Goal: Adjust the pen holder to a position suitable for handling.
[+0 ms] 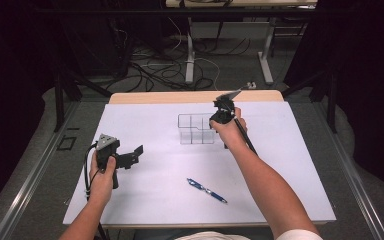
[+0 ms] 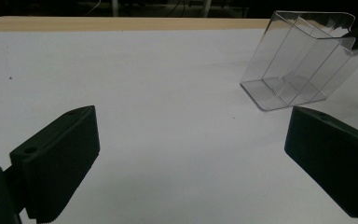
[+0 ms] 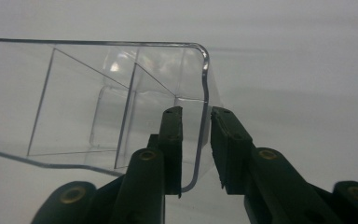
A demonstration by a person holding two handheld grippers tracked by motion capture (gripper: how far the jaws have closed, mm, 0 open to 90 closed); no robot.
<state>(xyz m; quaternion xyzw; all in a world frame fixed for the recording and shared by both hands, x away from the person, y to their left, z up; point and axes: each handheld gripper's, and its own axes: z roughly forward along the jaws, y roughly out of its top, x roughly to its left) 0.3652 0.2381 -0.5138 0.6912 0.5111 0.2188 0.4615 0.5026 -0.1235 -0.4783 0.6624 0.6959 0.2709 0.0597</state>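
High view down over the table (image 1: pixel 130 200); gripper views low, sharing the clear organizer (image 2: pixel 298 65).

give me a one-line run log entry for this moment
right gripper: jaws astride clear organizer wall, small gaps | left gripper: open, idle above white mat | blue pen: lying untouched on mat

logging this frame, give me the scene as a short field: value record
surface: white table
organizer: clear plastic organizer with dividers, at the far middle of the table
right gripper: right gripper has its jaws either side of the organizer's side wall, with a gap visible
left gripper: left gripper has its jaws wide open, nothing between them
pen: blue pen lying loose on the near part of the table
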